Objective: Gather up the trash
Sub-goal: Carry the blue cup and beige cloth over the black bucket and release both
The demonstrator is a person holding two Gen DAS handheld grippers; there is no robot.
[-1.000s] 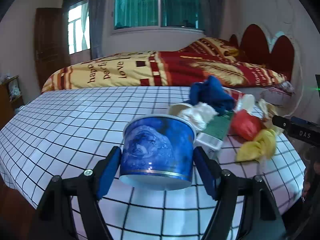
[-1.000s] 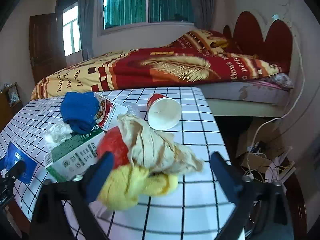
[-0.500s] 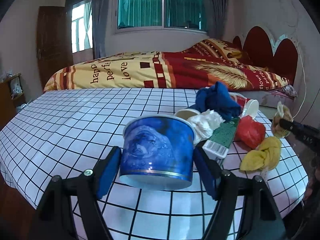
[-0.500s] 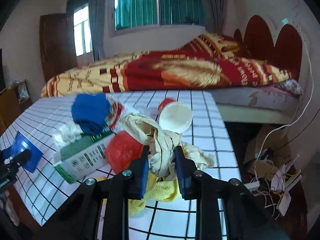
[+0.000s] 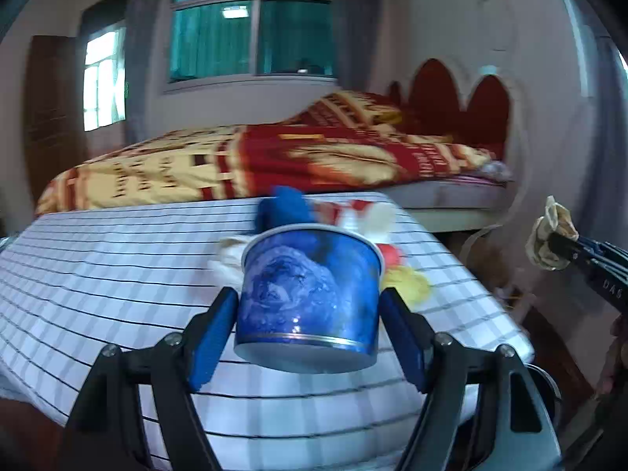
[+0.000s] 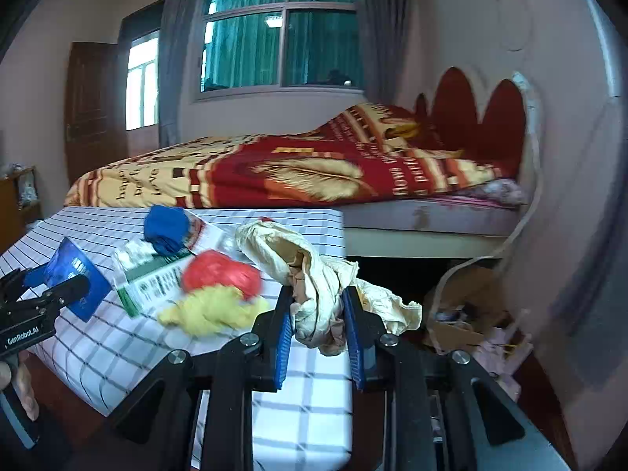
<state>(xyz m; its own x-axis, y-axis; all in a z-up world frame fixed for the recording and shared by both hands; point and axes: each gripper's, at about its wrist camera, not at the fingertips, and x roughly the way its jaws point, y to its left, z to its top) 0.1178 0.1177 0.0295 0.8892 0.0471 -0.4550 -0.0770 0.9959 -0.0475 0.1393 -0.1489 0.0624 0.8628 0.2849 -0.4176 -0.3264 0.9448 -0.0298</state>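
My left gripper [image 5: 308,298] is shut on a blue paper cup [image 5: 310,294] and holds it upright above the checked tablecloth [image 5: 98,274]. The same cup [image 6: 74,274] and left gripper [image 6: 51,294] show at the left edge of the right wrist view. My right gripper [image 6: 318,298] is shut on a crumpled beige paper bag [image 6: 314,274], lifted off the table near its right edge. In the left wrist view that bag [image 5: 549,235] hangs from the right gripper [image 5: 565,243] at far right. A red wad [image 6: 219,274], a yellow wad [image 6: 212,310], a green-and-white carton [image 6: 157,278] and a blue cloth [image 6: 167,227] lie on the table.
A bed with a red and yellow blanket [image 6: 314,172] stands behind the table. Cardboard and cables [image 6: 463,306] clutter the floor to the right of the table, beside the wall. A wooden door [image 6: 94,110] is at back left.
The right gripper shut on the beige paper bag and lifted it off the pile. Both grippers drew back and rose from the table. The left one kept the blue cup.
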